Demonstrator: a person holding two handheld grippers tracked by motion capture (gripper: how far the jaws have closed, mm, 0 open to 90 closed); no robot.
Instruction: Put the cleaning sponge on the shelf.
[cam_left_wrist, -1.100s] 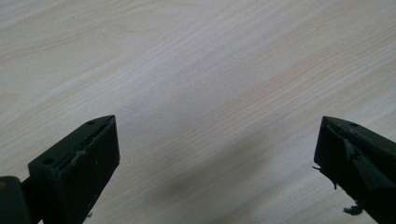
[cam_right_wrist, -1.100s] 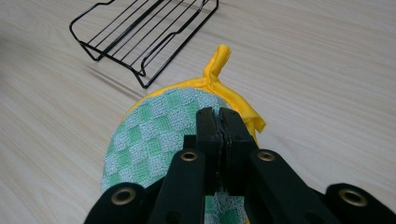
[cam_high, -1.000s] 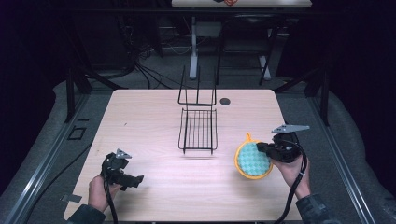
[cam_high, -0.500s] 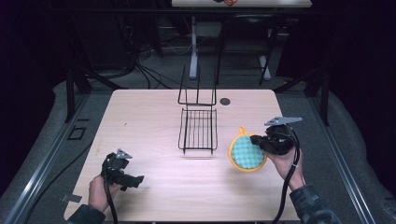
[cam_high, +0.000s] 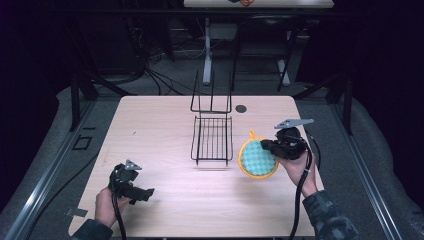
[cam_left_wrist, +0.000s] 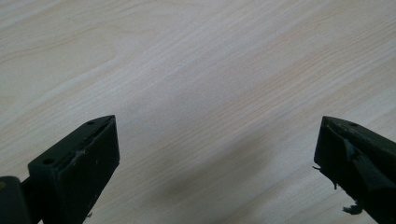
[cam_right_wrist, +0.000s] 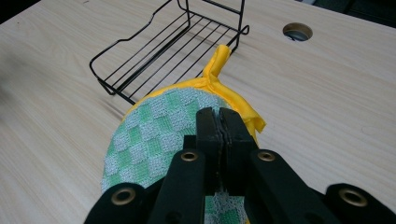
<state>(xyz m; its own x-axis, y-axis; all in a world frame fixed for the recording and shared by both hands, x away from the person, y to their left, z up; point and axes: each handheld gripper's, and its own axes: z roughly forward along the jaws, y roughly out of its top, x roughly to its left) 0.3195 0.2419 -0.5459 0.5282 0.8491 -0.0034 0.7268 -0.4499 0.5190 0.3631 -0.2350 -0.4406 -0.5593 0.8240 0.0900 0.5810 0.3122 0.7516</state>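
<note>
The round green-checked pot holder (cam_right_wrist: 159, 140) with its yellow trim is pinched tight at the edge by the right gripper (cam_right_wrist: 222, 122), held up off the table (cam_high: 160, 125). The wire rack (cam_right_wrist: 168, 46) is seen just ahead of those jaws. The left gripper (cam_left_wrist: 215, 154) is spread wide, nothing gripped.

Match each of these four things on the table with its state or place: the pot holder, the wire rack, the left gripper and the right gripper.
Things:
1. pot holder
2. wire rack
3. left gripper
4. right gripper

States or places:
A. fingers wide apart over bare wood
B. stands at the middle of the table, nothing in it
C. green-checked with a yellow rim, pinched at its edge
D. fingers shut on cloth

Pairs: 1-C, 2-B, 3-A, 4-D
</note>
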